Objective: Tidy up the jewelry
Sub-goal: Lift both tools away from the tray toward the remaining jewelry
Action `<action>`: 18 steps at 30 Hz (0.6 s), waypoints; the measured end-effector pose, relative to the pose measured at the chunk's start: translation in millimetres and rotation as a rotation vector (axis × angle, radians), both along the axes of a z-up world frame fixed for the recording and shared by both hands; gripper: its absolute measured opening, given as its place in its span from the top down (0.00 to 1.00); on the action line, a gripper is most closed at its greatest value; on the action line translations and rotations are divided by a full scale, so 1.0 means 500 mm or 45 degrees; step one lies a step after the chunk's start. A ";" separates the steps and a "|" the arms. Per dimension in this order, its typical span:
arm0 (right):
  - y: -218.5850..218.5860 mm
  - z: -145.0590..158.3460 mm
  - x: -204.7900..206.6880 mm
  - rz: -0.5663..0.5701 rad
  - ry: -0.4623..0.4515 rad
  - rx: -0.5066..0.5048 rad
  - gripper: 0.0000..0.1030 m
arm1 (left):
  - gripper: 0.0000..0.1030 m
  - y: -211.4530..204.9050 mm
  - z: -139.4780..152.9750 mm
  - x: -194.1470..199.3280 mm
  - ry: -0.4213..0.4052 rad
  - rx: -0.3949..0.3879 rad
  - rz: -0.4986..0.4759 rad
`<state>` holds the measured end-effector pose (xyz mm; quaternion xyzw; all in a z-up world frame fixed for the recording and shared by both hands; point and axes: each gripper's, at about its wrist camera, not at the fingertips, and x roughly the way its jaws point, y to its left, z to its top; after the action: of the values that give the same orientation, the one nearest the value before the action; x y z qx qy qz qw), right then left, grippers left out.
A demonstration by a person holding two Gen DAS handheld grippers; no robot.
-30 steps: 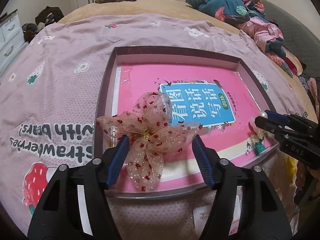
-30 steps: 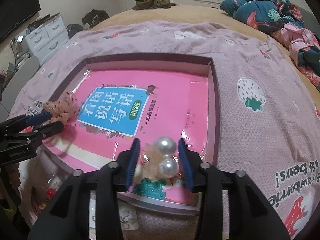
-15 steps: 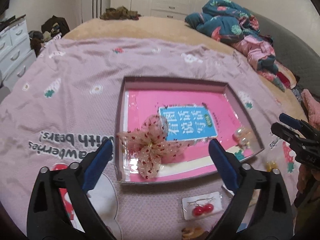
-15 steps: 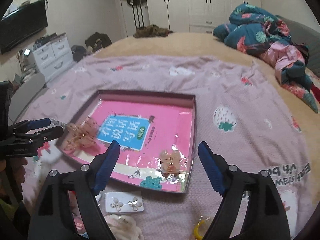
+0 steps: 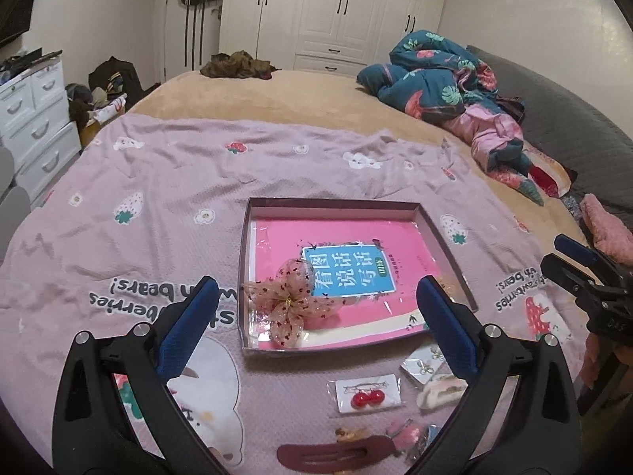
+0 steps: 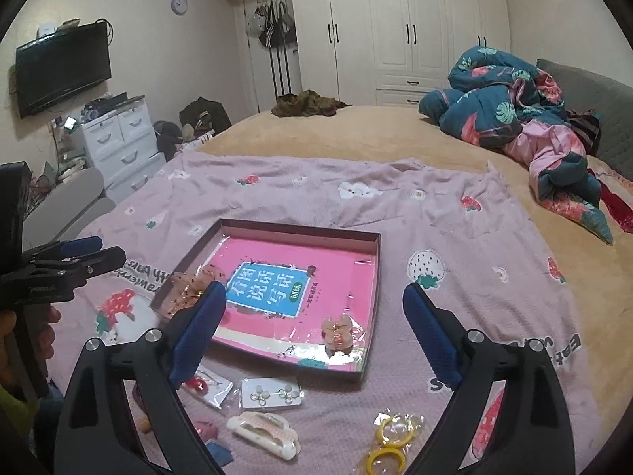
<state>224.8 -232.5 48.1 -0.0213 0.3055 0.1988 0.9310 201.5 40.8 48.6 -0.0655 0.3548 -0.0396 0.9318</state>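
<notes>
both the left gripper (image 5: 314,326) and the right gripper (image 6: 314,328) hang with fingers spread wide and hold nothing, so this reads as the gap between placements. in the shallow box (image 5: 344,204), the sheer bow (image 5: 290,304) lies at 7 o'clock and the pearl clip (image 6: 336,330) at 5 o'clock. next likely calls for a reach down toward 6 o'clock for loose pieces on the blanket: cherry earring card (image 5: 368,394), flower earring card (image 6: 272,392), white claw clip (image 6: 263,433), yellow rings (image 6: 389,447).
</notes>
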 end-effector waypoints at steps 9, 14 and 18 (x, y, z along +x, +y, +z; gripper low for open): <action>-0.024 0.036 -0.065 0.008 -0.057 0.024 0.12 | 0.09 0.003 0.027 -0.068 -0.046 0.001 -0.006; -0.032 0.044 -0.104 0.017 -0.072 0.038 0.12 | 0.09 0.005 0.022 -0.104 -0.046 0.014 -0.004; -0.034 0.044 -0.134 0.031 -0.076 0.038 0.12 | 0.09 0.004 0.009 -0.133 -0.034 0.025 -0.006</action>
<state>158.0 -249.4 70.2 -0.0170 0.2741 0.2139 0.9374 134.9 42.5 52.9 -0.0550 0.3428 -0.0392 0.9370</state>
